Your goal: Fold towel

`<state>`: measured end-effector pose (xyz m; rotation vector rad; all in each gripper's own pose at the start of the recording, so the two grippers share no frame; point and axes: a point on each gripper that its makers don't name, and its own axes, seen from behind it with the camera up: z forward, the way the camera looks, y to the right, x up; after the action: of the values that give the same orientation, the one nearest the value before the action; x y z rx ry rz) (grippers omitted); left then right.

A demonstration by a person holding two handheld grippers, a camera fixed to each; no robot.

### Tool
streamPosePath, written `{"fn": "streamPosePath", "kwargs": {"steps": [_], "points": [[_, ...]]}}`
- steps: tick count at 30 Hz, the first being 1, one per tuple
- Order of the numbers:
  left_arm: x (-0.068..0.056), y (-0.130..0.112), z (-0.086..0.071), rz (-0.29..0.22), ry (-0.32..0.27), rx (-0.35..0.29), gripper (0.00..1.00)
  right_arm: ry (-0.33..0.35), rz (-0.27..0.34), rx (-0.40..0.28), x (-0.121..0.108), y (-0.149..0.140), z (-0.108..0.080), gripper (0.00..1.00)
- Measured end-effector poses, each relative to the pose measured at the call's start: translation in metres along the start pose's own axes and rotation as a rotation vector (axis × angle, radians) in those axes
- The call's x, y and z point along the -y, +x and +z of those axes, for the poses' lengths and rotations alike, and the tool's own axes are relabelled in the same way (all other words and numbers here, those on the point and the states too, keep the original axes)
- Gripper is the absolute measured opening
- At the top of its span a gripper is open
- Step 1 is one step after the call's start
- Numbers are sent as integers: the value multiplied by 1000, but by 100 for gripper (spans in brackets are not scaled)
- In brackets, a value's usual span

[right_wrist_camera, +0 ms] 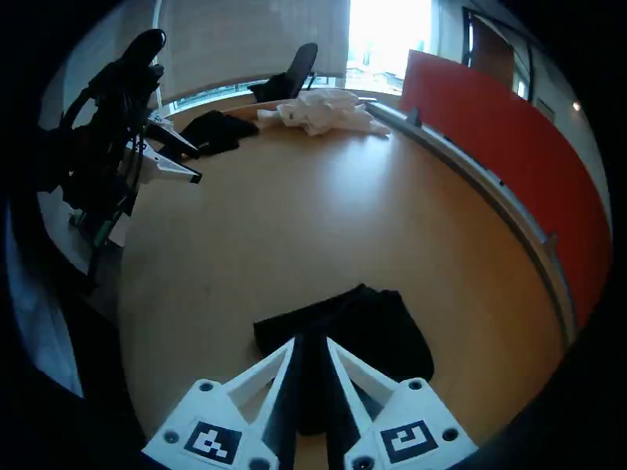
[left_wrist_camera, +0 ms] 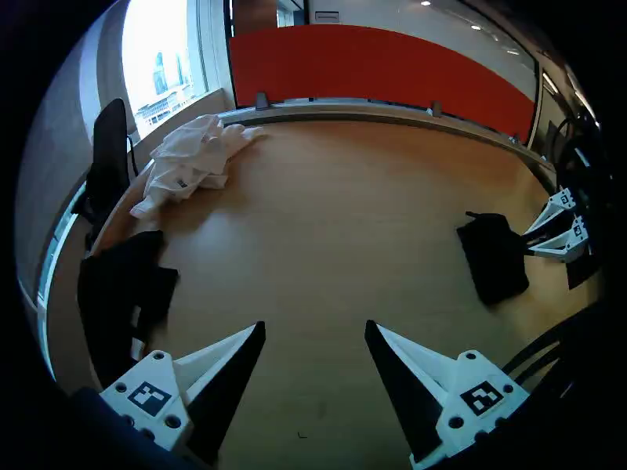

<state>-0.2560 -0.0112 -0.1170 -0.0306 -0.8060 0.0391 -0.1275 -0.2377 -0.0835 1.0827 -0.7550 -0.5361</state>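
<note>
No text, label, brand or number can be read

Light wooden table [left_wrist_camera: 337, 227], smooth top, bare across the middle, grey rail [left_wrist_camera: 376, 110] along the far edge. 3 cloth items lie on it, well apart. In the left gripper view:
- Black towel [left_wrist_camera: 494, 254] on the right side, roughly rectangular, lying flat.
- White cloth [left_wrist_camera: 192, 157] at the far left corner, crumpled in a loose heap, 1 end trailing toward the left edge.
- Black cloth [left_wrist_camera: 121, 282] at the near left, rumpled, hanging partly over the table edge.

In the right gripper view the black towel [right_wrist_camera: 368, 321] is nearest, with the other 2 at the far end.
</note>
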Motion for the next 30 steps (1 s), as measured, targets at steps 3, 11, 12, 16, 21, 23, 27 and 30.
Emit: {"fn": "streamPosePath", "kwargs": {"steps": [3,11,12,16,21,23,27,30], "points": [[-1,1,1,1,-2,0,94,-8,3,3,-2,-2,0,52],[-3,3,3,9,-3,1,94,-28,41,-5,-8,-6,-2,80],[-3,3,3,9,-3,1,94,-31,47,-5,-9,-7,-2,80],[-4,4,3,11,-2,0,94,-40,59,-1,-11,-14,-3,80],[-5,6,4,14,-4,-1,94,-53,71,14,-13,-27,-4,80],[-6,6,4,15,-4,-1,94,-57,77,20,-14,-33,-5,80],[-7,7,5,18,-5,-2,94,-66,90,35,-14,-46,-7,80],[-8,7,5,19,-6,-3,94,-74,96,47,-14,-55,-9,80]]}}
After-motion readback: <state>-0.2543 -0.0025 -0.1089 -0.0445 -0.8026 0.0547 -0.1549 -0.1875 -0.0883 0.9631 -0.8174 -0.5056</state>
